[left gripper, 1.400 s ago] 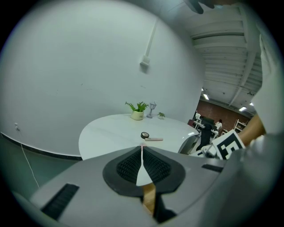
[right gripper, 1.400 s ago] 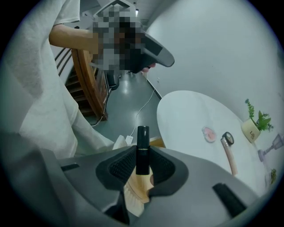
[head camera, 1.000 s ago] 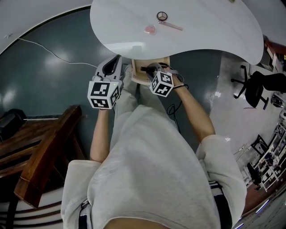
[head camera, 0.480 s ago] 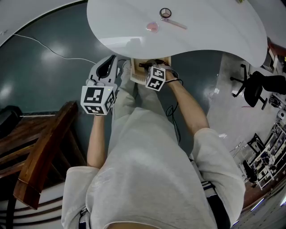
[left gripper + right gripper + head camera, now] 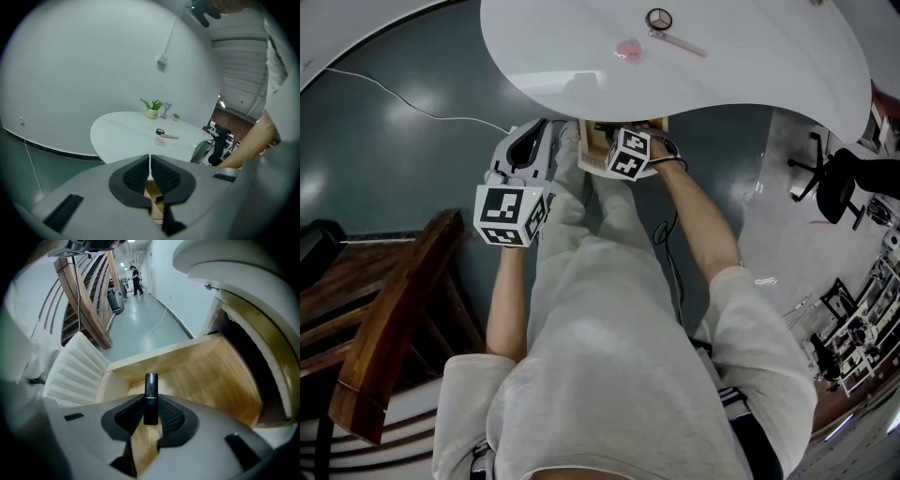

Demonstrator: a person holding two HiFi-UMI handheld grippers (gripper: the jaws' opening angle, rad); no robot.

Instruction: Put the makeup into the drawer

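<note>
My right tongs [image 5: 151, 414] grip a slim, smooth black makeup tube [image 5: 150, 387] between ribbed pads, just above the floor of the pale wooden drawer [image 5: 206, 376]. My left tongs [image 5: 150, 174] are closed and empty, left of the drawer, near the round white table [image 5: 126, 136].

A white table [image 5: 750, 56] fills 12 o'clock in the head view. On it lie a pink disc [image 5: 628, 49], a black ring [image 5: 658, 18] at the disc's 1 o'clock, and a pink stick [image 5: 680, 42] at the ring's 4 o'clock. A potted plant [image 5: 151, 108] and a glass [image 5: 167, 109] stand at its far edge. A wooden drawer [image 5: 592, 150] stands open under the near edge. A cable [image 5: 450, 117] lies on the floor [image 5: 384, 169] at 10 o'clock.
</note>
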